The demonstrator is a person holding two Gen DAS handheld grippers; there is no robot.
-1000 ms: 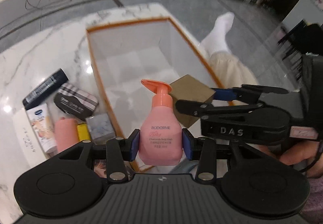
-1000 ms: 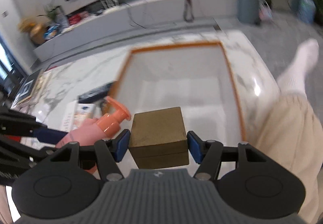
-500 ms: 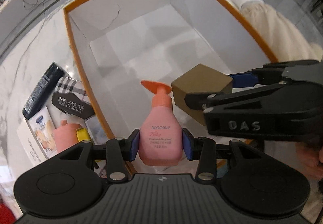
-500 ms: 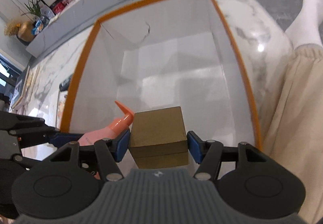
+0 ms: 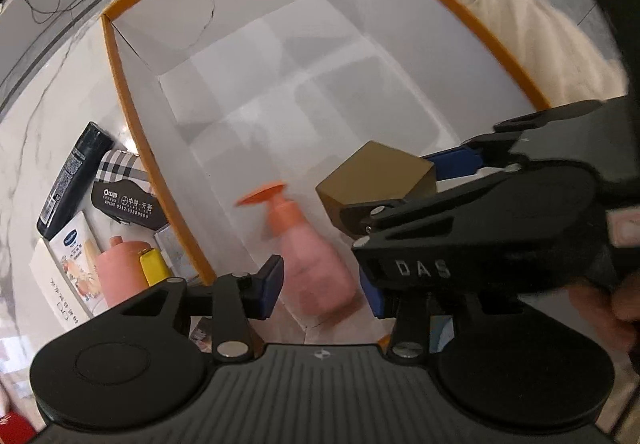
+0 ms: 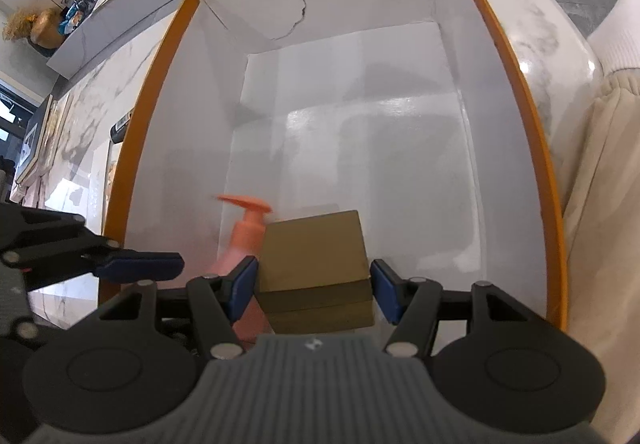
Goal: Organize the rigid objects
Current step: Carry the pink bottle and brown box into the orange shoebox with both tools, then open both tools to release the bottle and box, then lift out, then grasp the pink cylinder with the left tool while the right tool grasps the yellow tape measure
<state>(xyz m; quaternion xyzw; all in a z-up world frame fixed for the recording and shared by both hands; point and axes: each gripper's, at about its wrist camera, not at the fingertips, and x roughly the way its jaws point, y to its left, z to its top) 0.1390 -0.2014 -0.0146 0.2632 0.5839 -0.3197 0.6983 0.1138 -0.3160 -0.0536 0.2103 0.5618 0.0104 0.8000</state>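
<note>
I have both tools over the large white cardboard box with an orange rim (image 6: 148, 92), which sits on the marble bench (image 5: 52, 116). My left hand-held gripper (image 5: 320, 284) stands released, its blue pads apart with gaps on both sides of the pink pump bottle with an orange nozzle (image 5: 308, 244), which is blurred and tilted inside the box near its left wall; I judge it is dropping toward the box floor. My right hand-held gripper (image 6: 314, 280) is clamped on the brown cube-shaped box (image 6: 316, 252), held above the box floor near its near end, just beside the bottle. So the step in hand is depositing these two pieces. Next, I would lower the brown cube to clear floor beside the bottle, let go, then fetch the items left outside on the bench along the box's left wall: the dark tube (image 5: 74, 180), checked tin (image 5: 124, 196) and small yellow item (image 5: 154, 266).
</note>
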